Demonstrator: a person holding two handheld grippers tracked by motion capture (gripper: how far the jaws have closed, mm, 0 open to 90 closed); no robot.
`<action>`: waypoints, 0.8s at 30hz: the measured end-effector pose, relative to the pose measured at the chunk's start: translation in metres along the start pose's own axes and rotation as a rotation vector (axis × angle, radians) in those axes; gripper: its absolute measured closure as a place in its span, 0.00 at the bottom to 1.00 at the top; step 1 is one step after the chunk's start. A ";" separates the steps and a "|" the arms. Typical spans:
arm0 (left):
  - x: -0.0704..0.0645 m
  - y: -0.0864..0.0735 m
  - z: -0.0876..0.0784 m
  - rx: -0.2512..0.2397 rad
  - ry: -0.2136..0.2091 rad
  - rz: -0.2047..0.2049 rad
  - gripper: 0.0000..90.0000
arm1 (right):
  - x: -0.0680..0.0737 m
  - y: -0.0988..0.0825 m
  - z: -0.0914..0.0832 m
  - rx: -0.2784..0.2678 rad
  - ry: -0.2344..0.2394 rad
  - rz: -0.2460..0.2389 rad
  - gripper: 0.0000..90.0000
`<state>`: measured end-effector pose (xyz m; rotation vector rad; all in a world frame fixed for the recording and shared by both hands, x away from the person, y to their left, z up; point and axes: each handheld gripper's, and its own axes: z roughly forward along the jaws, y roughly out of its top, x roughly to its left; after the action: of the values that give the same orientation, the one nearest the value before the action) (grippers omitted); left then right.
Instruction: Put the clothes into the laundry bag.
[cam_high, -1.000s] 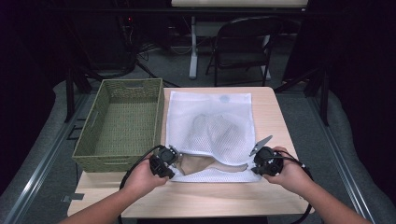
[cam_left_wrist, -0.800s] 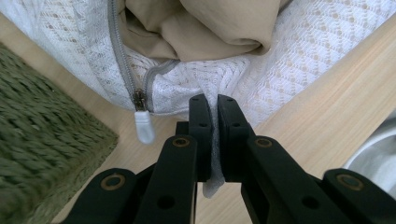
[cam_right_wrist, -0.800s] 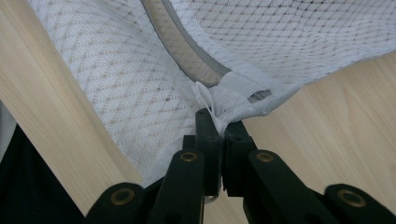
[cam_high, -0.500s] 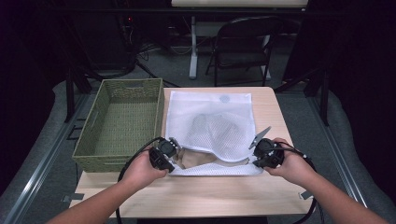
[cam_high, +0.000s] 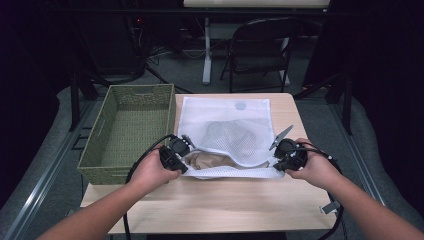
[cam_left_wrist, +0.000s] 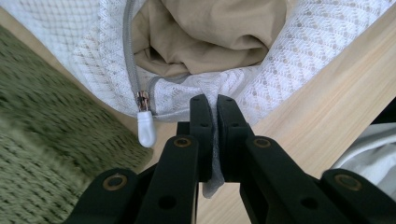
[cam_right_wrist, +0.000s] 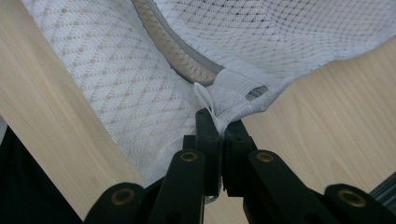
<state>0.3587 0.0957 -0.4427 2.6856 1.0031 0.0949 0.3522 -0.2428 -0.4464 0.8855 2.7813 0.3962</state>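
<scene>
A white mesh laundry bag (cam_high: 225, 125) lies flat on the wooden table, its unzipped mouth toward me. Tan clothing (cam_high: 207, 160) shows inside the opening. My left gripper (cam_high: 179, 156) is shut on the bag's near left corner, and in the left gripper view (cam_left_wrist: 211, 103) the mesh edge is pinched between the jaws, with the white zipper pull (cam_left_wrist: 145, 127) hanging beside them and the tan cloth (cam_left_wrist: 210, 32) just beyond. My right gripper (cam_high: 281, 159) is shut on the near right corner; the right gripper view (cam_right_wrist: 215, 119) has white fabric of the bag (cam_right_wrist: 116, 84) clamped beside the zipper's end.
An empty green woven basket (cam_high: 131, 131) stands left of the bag, close to my left hand. Bare table (cam_high: 225, 200) runs along the near edge. A black chair (cam_high: 260, 50) and stand legs are beyond the table's far side.
Both hands have moved slightly away from me with the bag's near corners held, and the near edge of the bag has shifted with them. The grips have not changed.
</scene>
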 end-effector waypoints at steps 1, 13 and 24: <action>0.000 0.001 -0.003 -0.006 0.003 -0.001 0.96 | 0.000 0.000 -0.001 -0.009 -0.009 0.008 0.97; 0.008 0.020 -0.026 0.014 0.018 0.012 0.96 | -0.010 0.014 -0.014 0.006 -0.028 -0.019 0.97; 0.022 0.034 -0.034 0.062 -0.017 -0.010 0.96 | -0.021 0.029 -0.025 0.014 -0.033 -0.010 0.97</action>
<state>0.3923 0.0933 -0.4010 2.7323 1.0305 0.0401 0.3781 -0.2375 -0.4114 0.8726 2.7608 0.3580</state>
